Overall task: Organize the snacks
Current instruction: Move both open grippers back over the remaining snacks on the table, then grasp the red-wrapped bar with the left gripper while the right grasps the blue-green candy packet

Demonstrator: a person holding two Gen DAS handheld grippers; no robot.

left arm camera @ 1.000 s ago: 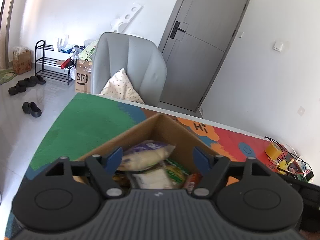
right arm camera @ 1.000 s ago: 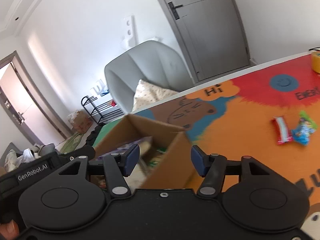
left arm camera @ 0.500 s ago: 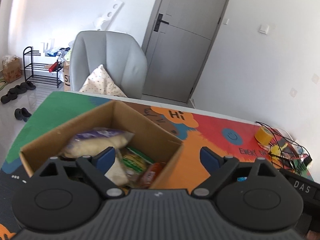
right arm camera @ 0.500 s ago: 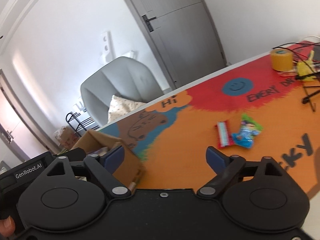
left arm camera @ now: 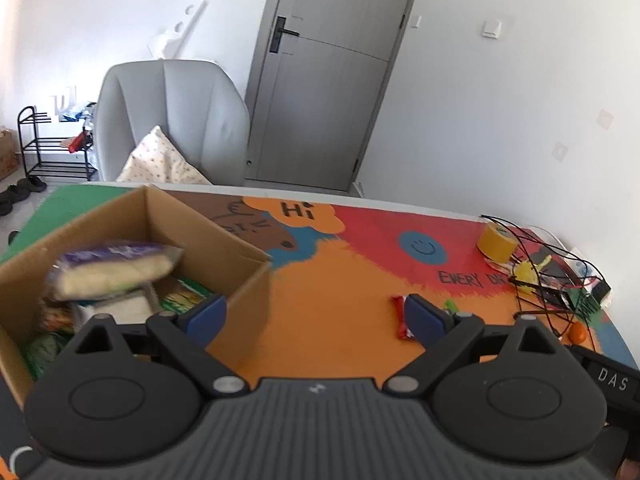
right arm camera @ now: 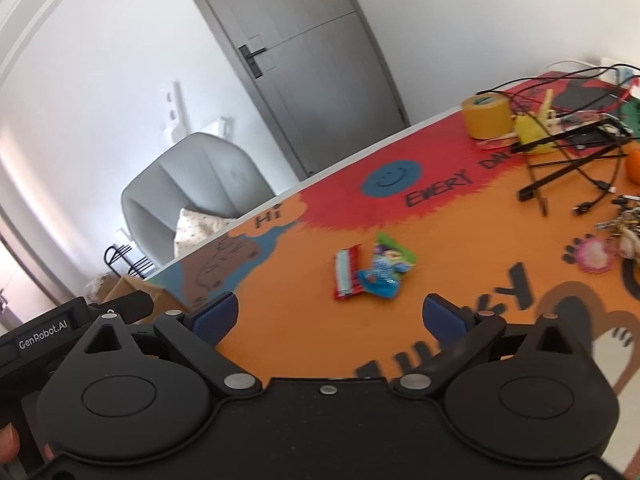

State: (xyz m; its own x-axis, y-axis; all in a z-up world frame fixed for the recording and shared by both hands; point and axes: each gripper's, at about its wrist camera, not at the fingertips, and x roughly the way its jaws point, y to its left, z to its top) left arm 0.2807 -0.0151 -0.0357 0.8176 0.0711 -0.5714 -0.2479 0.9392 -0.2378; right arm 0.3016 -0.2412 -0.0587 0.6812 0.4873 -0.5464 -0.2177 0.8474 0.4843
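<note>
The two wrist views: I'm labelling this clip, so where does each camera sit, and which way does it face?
Left wrist: on the left tongs, jaws opening and empty, facing the snack-filled cardboard box and door.
Right wrist: on the right tongs, jaws opening and empty, facing the red snack packet and blue snack packet; a fingertip shows.
Shared: play mat, yellow tape roll, grey chair.

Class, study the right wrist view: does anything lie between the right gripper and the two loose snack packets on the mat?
Nothing visible does. Only bare orange mat separates the opening right gripper, nothing between its jaws, from the red packet and the blue-green packet.
</note>
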